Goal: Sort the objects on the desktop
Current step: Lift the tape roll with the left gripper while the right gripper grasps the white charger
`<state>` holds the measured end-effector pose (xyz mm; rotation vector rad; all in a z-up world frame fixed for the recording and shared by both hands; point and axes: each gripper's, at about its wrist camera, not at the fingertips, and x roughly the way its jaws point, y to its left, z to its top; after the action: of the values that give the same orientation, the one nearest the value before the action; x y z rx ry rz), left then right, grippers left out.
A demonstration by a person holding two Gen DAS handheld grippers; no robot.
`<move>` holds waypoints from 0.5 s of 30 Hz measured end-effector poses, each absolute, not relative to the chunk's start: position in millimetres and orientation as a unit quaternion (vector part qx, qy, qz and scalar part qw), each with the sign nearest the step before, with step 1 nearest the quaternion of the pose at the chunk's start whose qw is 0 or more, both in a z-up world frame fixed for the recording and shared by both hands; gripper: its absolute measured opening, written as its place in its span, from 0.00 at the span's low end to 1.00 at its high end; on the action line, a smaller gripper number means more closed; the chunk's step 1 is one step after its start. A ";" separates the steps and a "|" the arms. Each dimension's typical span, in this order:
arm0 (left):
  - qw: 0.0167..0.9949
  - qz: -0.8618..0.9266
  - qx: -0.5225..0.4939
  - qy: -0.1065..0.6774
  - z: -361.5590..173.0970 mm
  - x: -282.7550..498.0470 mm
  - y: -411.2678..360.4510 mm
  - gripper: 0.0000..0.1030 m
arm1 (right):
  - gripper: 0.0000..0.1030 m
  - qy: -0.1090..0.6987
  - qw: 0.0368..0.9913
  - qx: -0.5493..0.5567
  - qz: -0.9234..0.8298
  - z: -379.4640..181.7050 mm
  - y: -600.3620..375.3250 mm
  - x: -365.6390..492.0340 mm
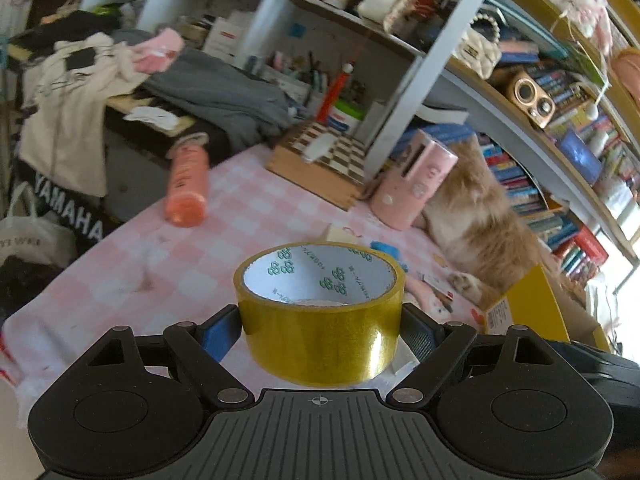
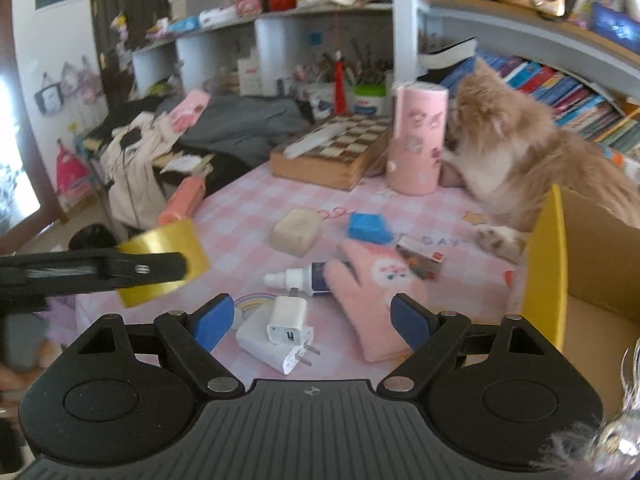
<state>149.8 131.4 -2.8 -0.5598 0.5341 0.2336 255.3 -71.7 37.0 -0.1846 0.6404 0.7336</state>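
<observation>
My left gripper (image 1: 320, 330) is shut on a roll of yellow tape (image 1: 320, 320) and holds it above the pink checked tablecloth (image 1: 248, 216). The tape (image 2: 164, 264) and the left gripper (image 2: 120, 270) also show at the left of the right wrist view. My right gripper (image 2: 312, 320) is open and empty above two white chargers (image 2: 280, 334). Around them lie a pink glove (image 2: 376, 296), a white bottle (image 2: 298, 280), a blue block (image 2: 368, 228), a beige block (image 2: 296, 232) and a small red-and-white box (image 2: 424, 260).
A fluffy orange cat (image 2: 540, 160) lies at the right by a pink cylinder (image 2: 418, 140) and a chessboard box (image 2: 332, 152). A yellow-edged cardboard box (image 2: 592, 264) stands at the right. An orange bottle (image 1: 186, 184) lies near the table's left edge. Shelves stand behind.
</observation>
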 end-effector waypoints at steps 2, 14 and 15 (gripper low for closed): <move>0.918 0.126 -0.272 0.260 -0.8 140.7 130.3 0.84 | 0.83 0.309 0.875 -0.107 0.358 28.3 -65.0 259.1; 0.914 0.170 -0.246 0.275 1.0 129.0 126.9 0.84 | 0.43 0.358 0.848 -0.110 0.376 -9.2 -39.0 285.0; 0.914 0.170 -0.244 0.276 1.2 129.1 126.2 0.84 | 0.38 0.363 0.845 -0.108 0.376 -10.8 -38.0 286.5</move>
<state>129.1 126.2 1.2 -0.5027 0.5681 0.3494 286.5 -38.0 -10.8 -0.2286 0.7663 0.7942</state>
